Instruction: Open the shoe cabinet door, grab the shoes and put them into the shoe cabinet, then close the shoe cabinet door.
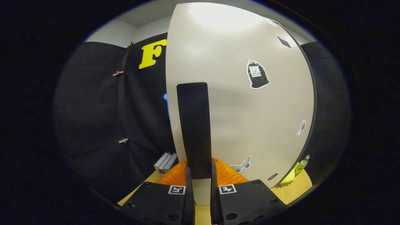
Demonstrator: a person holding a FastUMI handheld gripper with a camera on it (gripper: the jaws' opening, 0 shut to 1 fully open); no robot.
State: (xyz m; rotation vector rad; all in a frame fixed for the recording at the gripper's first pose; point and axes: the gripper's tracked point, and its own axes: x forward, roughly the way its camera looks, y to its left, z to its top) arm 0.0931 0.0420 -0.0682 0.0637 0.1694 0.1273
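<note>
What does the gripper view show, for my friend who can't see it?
The hand-held gripper pinches the black handle of a white cabinet door with stickers on it. A small green bottle stands past the door's far edge, on a yellow table.

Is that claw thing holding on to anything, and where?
Yes: the gripper is clamped on the cabinet door's black upright handle, both fingers pinching its lower end.

Recording booth, black cloth wall [93, 118], white cabinet door [240, 109]
</note>
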